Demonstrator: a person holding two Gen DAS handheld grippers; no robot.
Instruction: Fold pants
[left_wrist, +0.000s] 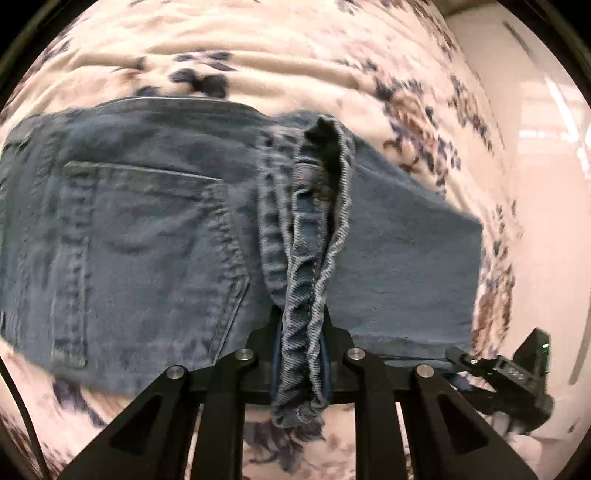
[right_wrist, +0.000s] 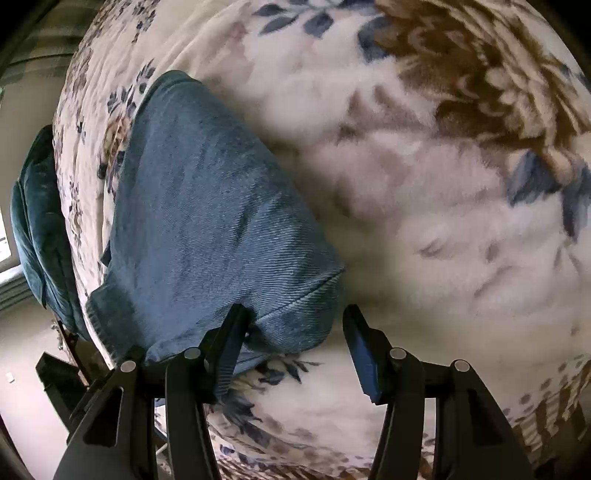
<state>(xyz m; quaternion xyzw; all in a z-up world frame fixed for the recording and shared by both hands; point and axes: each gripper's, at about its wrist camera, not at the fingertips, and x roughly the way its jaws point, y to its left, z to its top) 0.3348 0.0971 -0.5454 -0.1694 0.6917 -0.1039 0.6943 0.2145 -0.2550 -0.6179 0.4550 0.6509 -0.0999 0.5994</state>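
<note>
Blue denim pants (left_wrist: 147, 229) lie folded on a floral blanket (left_wrist: 258, 66), back pocket up. My left gripper (left_wrist: 301, 332) is shut on a bunched hem of the pants (left_wrist: 314, 280) and holds it over the folded stack. In the right wrist view the pants (right_wrist: 207, 221) lie to the left, their hem corner between my fingers. My right gripper (right_wrist: 291, 332) is open, its left finger (right_wrist: 229, 339) touching the denim edge. The right gripper also shows in the left wrist view (left_wrist: 509, 369) at the lower right.
The fluffy white blanket with blue and brown flowers (right_wrist: 424, 184) covers the bed. A teal cushion (right_wrist: 37, 229) sits past the bed's left edge. A pale wall and floor (left_wrist: 546, 184) lie beyond the bed's right edge.
</note>
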